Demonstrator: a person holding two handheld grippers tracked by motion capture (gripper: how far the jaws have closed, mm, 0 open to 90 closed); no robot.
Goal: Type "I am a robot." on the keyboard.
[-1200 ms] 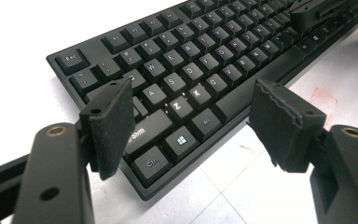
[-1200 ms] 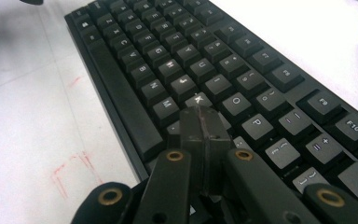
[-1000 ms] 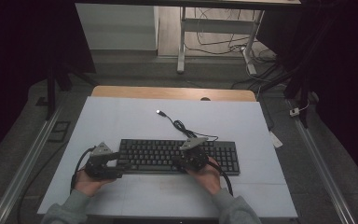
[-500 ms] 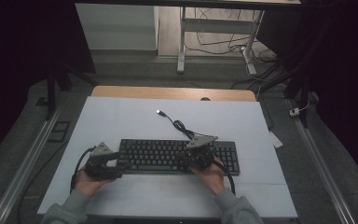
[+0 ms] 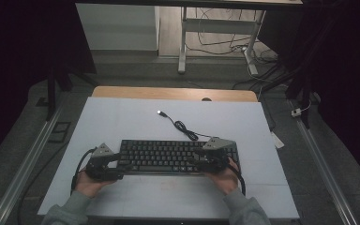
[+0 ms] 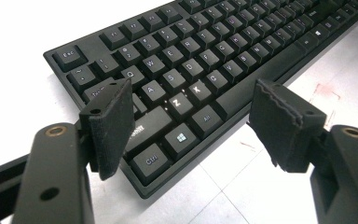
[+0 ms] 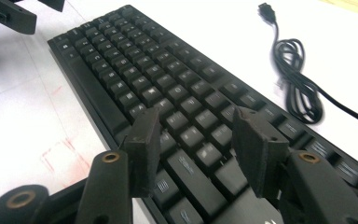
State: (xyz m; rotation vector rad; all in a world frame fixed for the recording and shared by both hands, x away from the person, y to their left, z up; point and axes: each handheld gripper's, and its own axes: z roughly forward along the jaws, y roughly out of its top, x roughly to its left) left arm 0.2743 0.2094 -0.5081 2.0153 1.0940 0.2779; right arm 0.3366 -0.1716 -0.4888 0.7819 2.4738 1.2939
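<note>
A black keyboard (image 5: 168, 156) lies flat on the white table top (image 5: 122, 117), its black cable (image 5: 183, 126) coiled behind it and ending in a USB plug (image 5: 160, 112). My left gripper (image 5: 121, 165) sits at the keyboard's left end. In the left gripper view it (image 6: 193, 100) is open wide, its jaws astride the corner by the Ctrl key (image 6: 150, 161), holding nothing. My right gripper (image 5: 197, 159) hovers over the keyboard's right part. In the right gripper view it (image 7: 198, 121) is open above the keys (image 7: 186, 116), with the cable (image 7: 298, 93) beyond.
A wooden strip (image 5: 173, 93) runs along the table's far edge. Metal rails (image 5: 23, 164) flank both sides. Behind the table stand a desk leg (image 5: 183, 42) and loose floor cables (image 5: 215, 35). A white tag (image 5: 277, 139) hangs off the table's right side.
My right gripper has slid to the right along the keyboard's front. The left gripper and the keyboard have stayed put.
</note>
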